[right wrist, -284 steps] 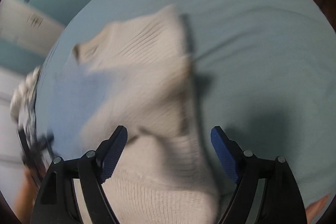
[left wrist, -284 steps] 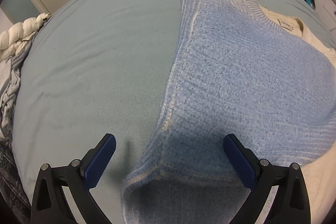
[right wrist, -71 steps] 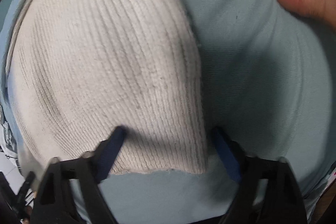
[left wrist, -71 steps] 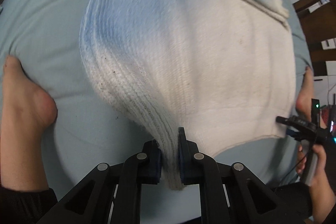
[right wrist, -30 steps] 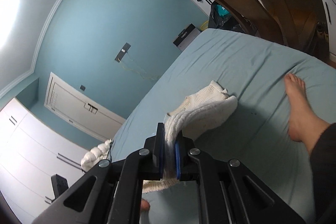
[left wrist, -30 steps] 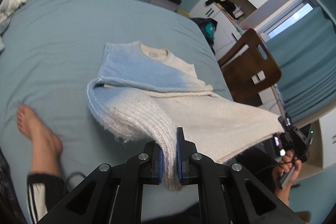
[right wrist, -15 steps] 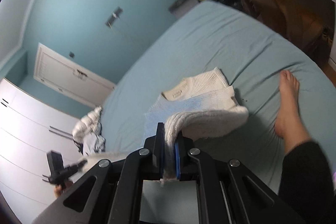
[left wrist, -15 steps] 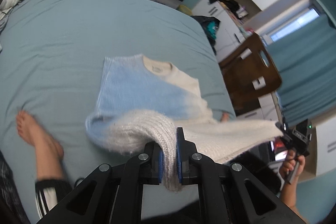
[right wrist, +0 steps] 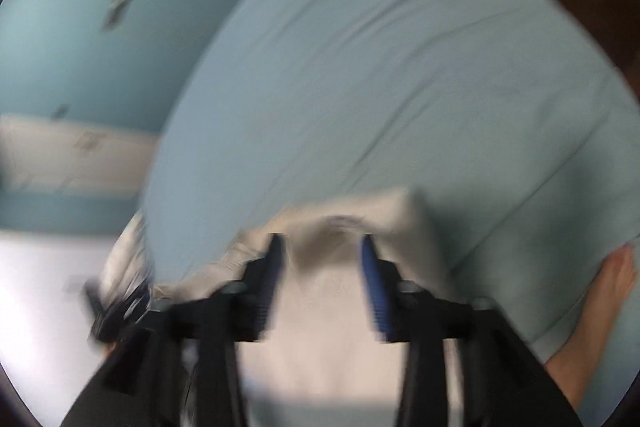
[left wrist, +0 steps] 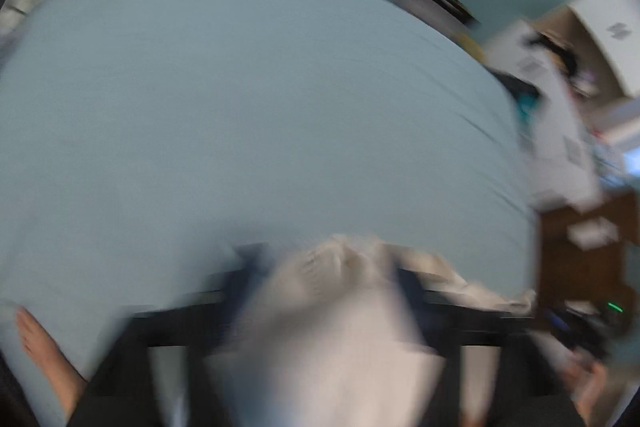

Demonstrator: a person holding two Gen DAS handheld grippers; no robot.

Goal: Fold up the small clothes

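Both views are blurred by motion. The cream and blue knit sweater (left wrist: 340,311) lies bunched right in front of my left gripper (left wrist: 324,279), whose blue pads stand apart on either side of the cloth. In the right wrist view the sweater (right wrist: 344,291) fills the space between the blue fingers (right wrist: 370,287) of my right gripper (right wrist: 322,267), which are spread open with cloth lying between them. The sweater rests on the pale blue bed sheet (left wrist: 240,107).
A bare foot (left wrist: 44,351) rests on the sheet at the lower left of the left wrist view; another foot (right wrist: 592,311) shows at the right of the right wrist view. A brown wooden chair (left wrist: 580,259) and white cupboards (left wrist: 560,115) stand beyond the bed's right side.
Both grippers were shut on the sweater's edge and held it up. Now both have swung forward and down toward the bed and their fingers have opened, with the sweater dropped in front.
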